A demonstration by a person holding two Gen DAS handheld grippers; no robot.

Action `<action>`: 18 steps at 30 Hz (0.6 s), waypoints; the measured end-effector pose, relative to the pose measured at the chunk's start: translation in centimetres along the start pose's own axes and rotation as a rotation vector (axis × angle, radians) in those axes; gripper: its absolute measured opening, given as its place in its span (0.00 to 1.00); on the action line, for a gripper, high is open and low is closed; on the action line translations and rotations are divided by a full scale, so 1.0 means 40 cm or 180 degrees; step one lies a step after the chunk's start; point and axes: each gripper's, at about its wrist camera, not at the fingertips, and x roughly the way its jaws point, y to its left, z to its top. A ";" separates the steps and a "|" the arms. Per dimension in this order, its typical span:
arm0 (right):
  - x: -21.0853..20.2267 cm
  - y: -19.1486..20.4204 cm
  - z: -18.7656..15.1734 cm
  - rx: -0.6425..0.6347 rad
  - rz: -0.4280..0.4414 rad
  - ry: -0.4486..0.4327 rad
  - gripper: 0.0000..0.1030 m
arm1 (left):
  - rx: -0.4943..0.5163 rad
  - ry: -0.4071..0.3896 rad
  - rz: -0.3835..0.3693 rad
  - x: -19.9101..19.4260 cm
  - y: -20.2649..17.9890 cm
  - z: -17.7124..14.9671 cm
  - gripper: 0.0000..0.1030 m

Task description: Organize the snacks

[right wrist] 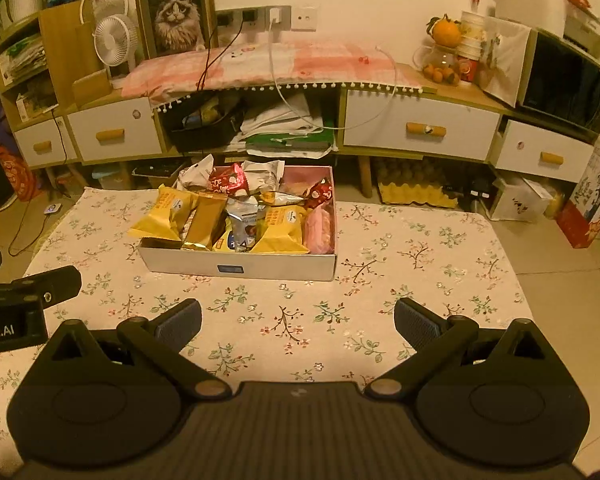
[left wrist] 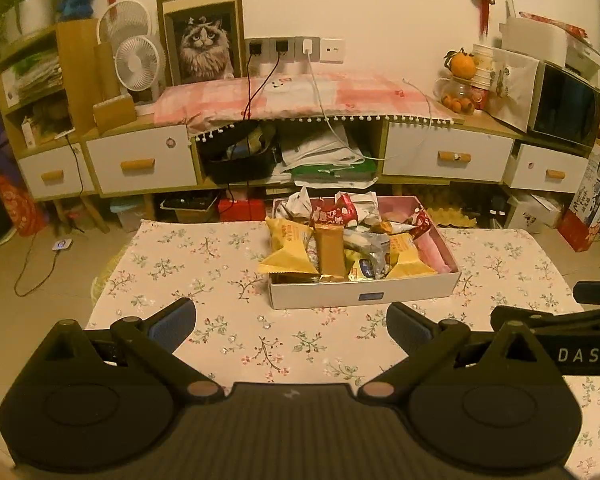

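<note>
Box (left wrist: 364, 292) of snacks (left wrist: 332, 248), long axis running away, tongs (left wrist: 292, 326) spread

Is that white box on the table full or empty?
Full. The white box has no lid on and is heaped with snack packets; several, like the yellow packets, rise above its rim.

Both grippers, left (left wrist: 291, 322) and right (right wrist: 298, 320), are matte black with blue ribbed pads (left wrist: 172, 322), brass-coloured pivot pins, white lettering.
</note>
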 end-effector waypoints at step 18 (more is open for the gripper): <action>0.002 0.017 -0.001 -0.0029 -0.0066 -0.0045 1.00 | -0.0125 0.0171 0.0051 0.016 0.019 -0.005 1.00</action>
